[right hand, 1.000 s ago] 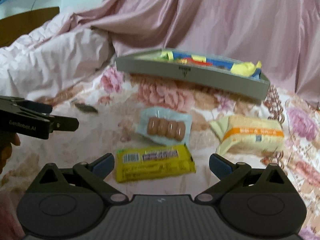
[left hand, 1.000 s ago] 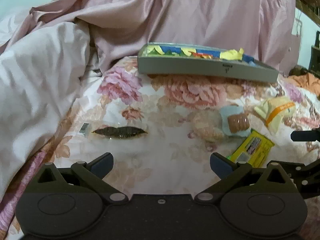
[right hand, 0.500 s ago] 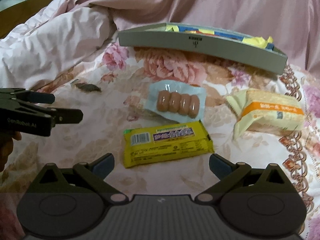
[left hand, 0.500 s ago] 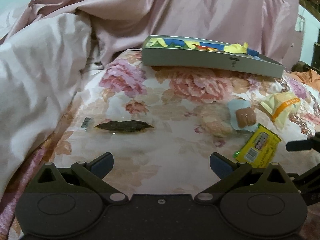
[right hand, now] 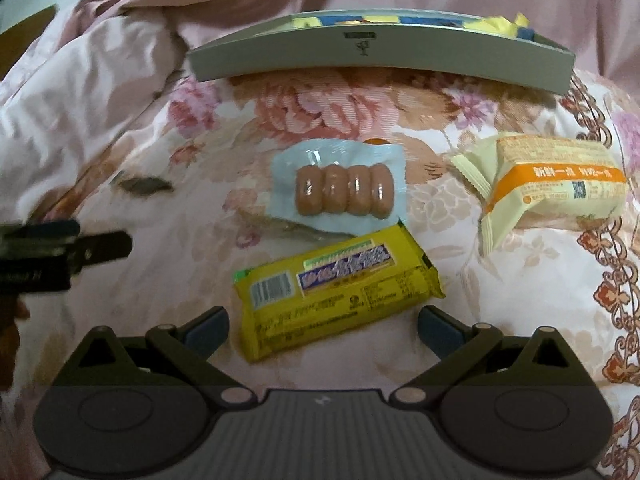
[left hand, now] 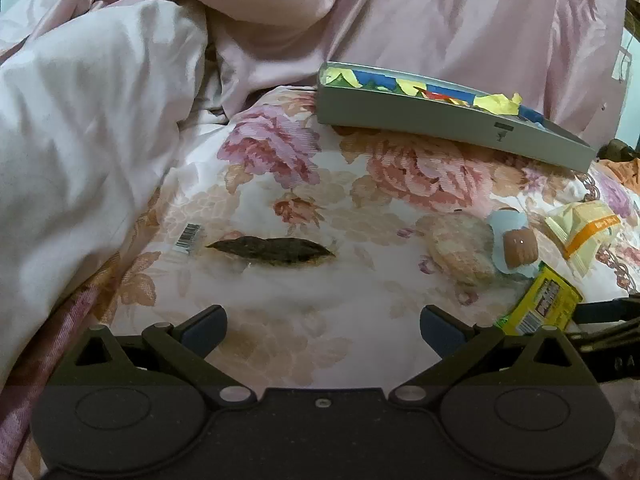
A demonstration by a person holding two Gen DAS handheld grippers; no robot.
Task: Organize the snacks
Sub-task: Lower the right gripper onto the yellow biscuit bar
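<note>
Fingers (right hand: 206,330) spread wide on both grippers, nothing grasped; grey tray (right hand: 400,60) partly filled, yellow bar (right hand: 340,284), sausage pack (right hand: 340,188), cake packet (right hand: 556,184) waiting on bed.

Floral bedsheet (left hand: 280,320), rumpled pink quilt (left hand: 100,120) behind.

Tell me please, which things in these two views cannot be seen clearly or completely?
- Grey tray: right wrist view, the front wall hides most of its contents.
- Yellow snack bar: left wrist view, its near end is hidden behind the left tongs' own finger linkage.
- Left tongs: right wrist view, blurred and cut off by the left edge.
- Dark flat snack: right wrist view, too small and blurred to identify.
</note>
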